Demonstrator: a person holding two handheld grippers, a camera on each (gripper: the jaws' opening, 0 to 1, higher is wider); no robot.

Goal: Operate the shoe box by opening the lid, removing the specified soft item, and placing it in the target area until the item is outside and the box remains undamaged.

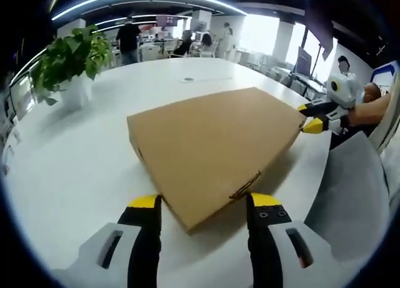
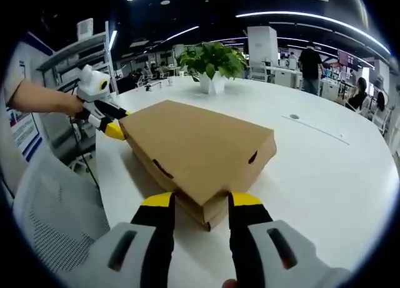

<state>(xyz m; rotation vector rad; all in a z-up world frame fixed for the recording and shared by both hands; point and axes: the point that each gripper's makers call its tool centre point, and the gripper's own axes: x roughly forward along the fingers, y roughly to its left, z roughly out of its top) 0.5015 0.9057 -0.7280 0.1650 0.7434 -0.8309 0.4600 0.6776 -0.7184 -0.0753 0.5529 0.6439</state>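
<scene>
A flat brown cardboard shoe box [image 1: 212, 141] lies with its lid down on a white table [image 1: 75, 169]. My left gripper [image 1: 205, 203] stands open, its yellow-tipped jaws either side of the box's near corner. My right gripper [image 1: 310, 117] reaches the opposite corner from the right, held by a hand. In the right gripper view the box [image 2: 200, 141] fills the middle, and my right gripper [image 2: 201, 202] is open astride its near corner, where the lid edge sits slightly above the base. The left gripper [image 2: 107, 124] touches the far left corner. Whatever the box holds is hidden.
A potted green plant [image 1: 72, 60] in a white pot [image 2: 212, 82] stands on the table behind the box. A grey mesh chair [image 2: 56, 207] sits at the table edge beside me. Several people [image 1: 129, 38] and desks are in the background.
</scene>
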